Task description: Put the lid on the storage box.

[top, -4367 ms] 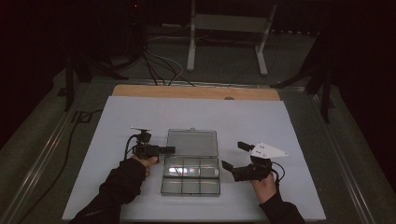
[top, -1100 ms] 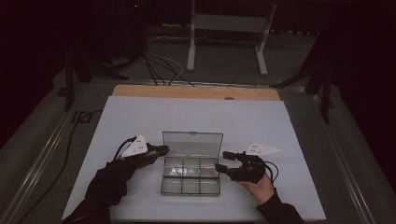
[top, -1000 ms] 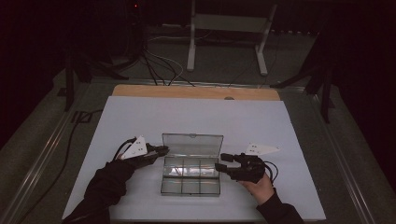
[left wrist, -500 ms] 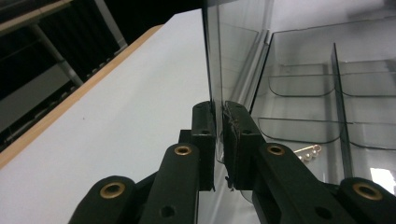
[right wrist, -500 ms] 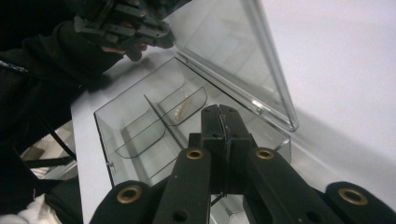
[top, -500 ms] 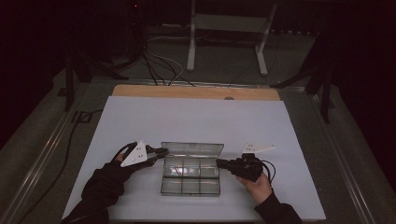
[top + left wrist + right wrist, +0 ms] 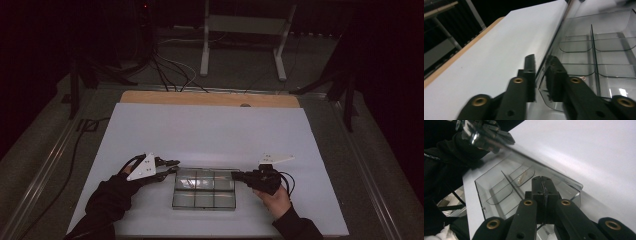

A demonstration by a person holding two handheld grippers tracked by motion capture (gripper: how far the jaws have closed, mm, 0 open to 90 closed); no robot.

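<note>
A clear plastic compartment box [image 7: 204,195] lies on the white table near its front edge. Its hinged lid [image 7: 560,178] slants low over the compartments. My left gripper [image 7: 172,166] is at the box's left side; in the left gripper view the lid's edge [image 7: 554,37] runs between the jaws of my left gripper [image 7: 541,68]. Those jaws have just been opening, and a gap shows beside the lid. My right gripper [image 7: 235,175] is at the box's right side. In the right gripper view my right gripper [image 7: 541,180] has its jaws shut together in front of the lid. A small pale piece [image 7: 521,178] lies in one compartment.
The white sheet [image 7: 210,130] covers the table, with a wooden strip [image 7: 210,98] along its far edge. Cables and a metal stand [image 7: 240,30] are on the dark floor beyond. The left hand's black sleeve and the left gripper [image 7: 499,132] appear across the box.
The lid, which lay open behind the box, was swung up and has come down low over the compartments. The right jaws have closed.
</note>
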